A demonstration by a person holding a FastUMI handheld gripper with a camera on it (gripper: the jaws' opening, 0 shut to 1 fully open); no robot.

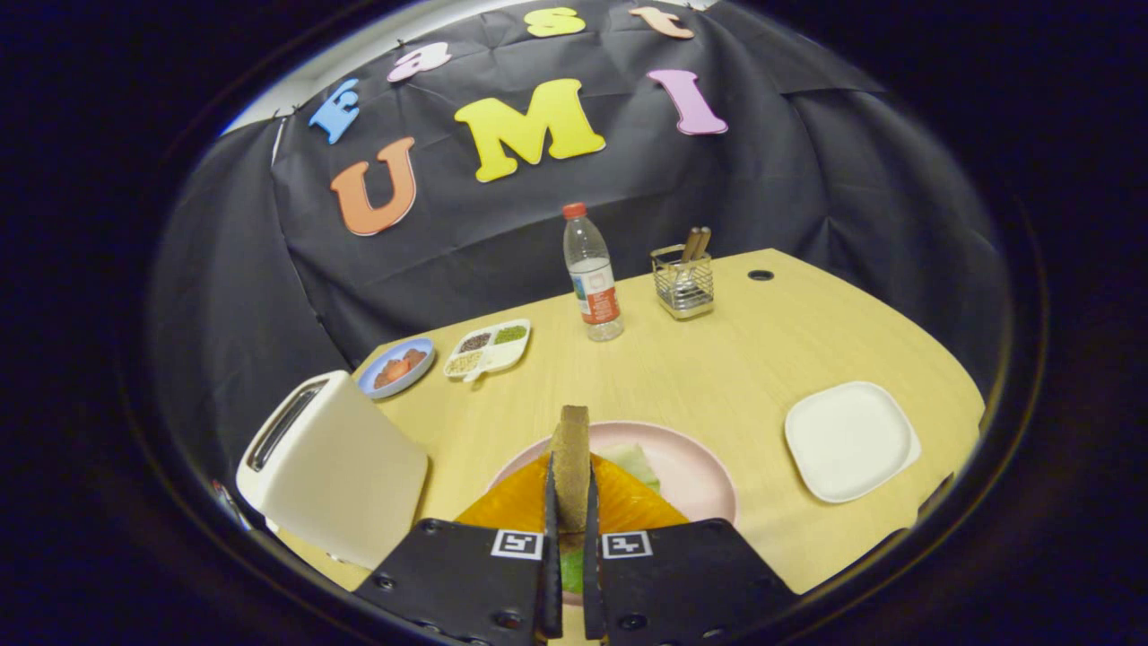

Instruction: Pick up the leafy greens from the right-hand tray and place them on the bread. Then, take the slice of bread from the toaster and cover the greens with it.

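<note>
So the gripper [571,538] is clamped tight on a brown bread slice [572,467], held on edge. It's right above the round pink plate [695,475], where pale leafy greens [639,462] lie; the white toaster [332,467] sits just left of that plate.

Bread slice [572,467] between hand-held gripper [571,502] fingers above plate [691,471], toaster [332,467] left, tray [847,440] right.

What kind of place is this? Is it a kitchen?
Probably a pretend kitchen set up for practice, not a real one. A toaster, a pink plate and a water bottle sit on a wooden table. The claw is shut on a bread slice.
</note>
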